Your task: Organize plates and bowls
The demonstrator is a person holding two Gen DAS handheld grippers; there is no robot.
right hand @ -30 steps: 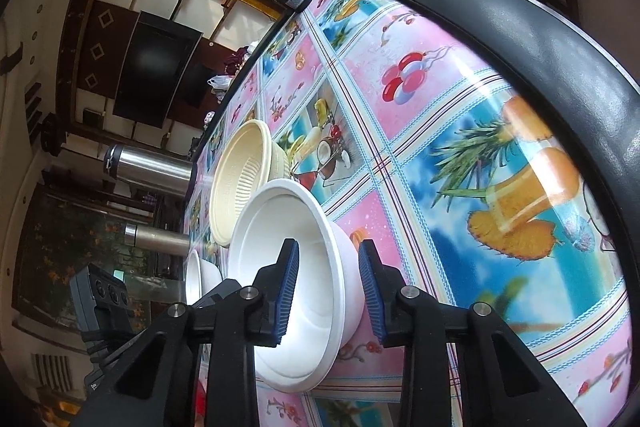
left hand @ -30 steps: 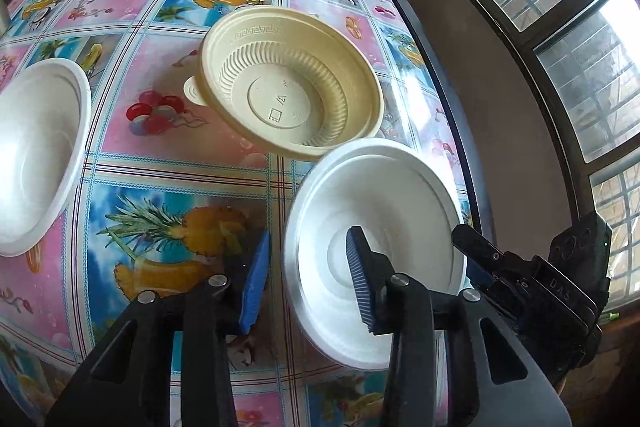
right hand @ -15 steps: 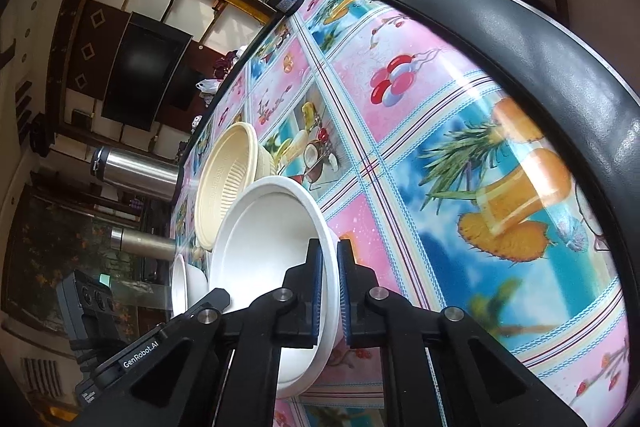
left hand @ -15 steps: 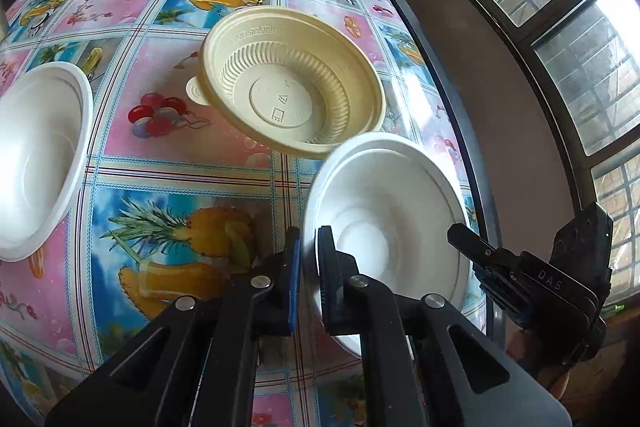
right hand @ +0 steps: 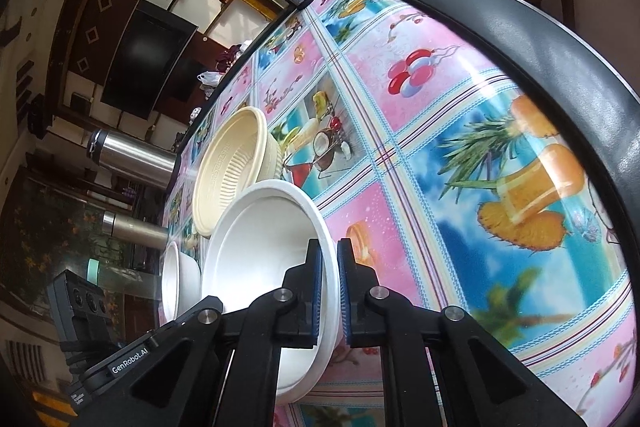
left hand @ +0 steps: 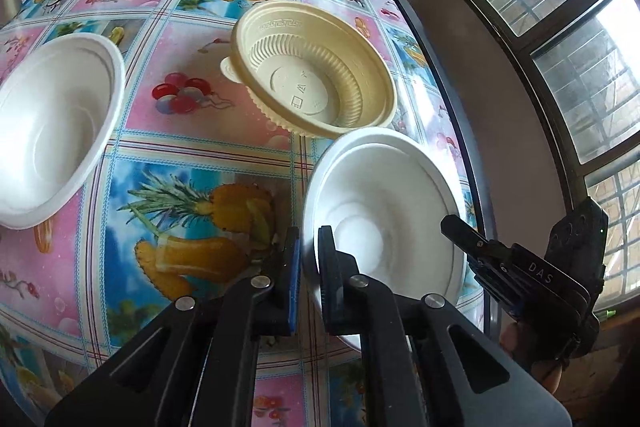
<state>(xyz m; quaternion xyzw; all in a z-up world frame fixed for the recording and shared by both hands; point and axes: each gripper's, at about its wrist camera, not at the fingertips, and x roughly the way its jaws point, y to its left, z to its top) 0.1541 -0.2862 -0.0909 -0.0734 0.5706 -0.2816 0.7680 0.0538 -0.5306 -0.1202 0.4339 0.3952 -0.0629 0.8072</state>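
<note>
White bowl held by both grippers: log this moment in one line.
left gripper: shut on white bowl | right gripper: shut on white bowl | beige bowl: beside

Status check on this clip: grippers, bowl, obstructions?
Left gripper and right gripper both shut on near white bowl rim. Cream bowl close behind it. Second white bowl apart, left.

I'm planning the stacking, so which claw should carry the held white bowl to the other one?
Left, probably. Both claws pinch the rim of the bowl, but the left claw holds the side facing the other white bowl; the right claw would reach across.
</note>
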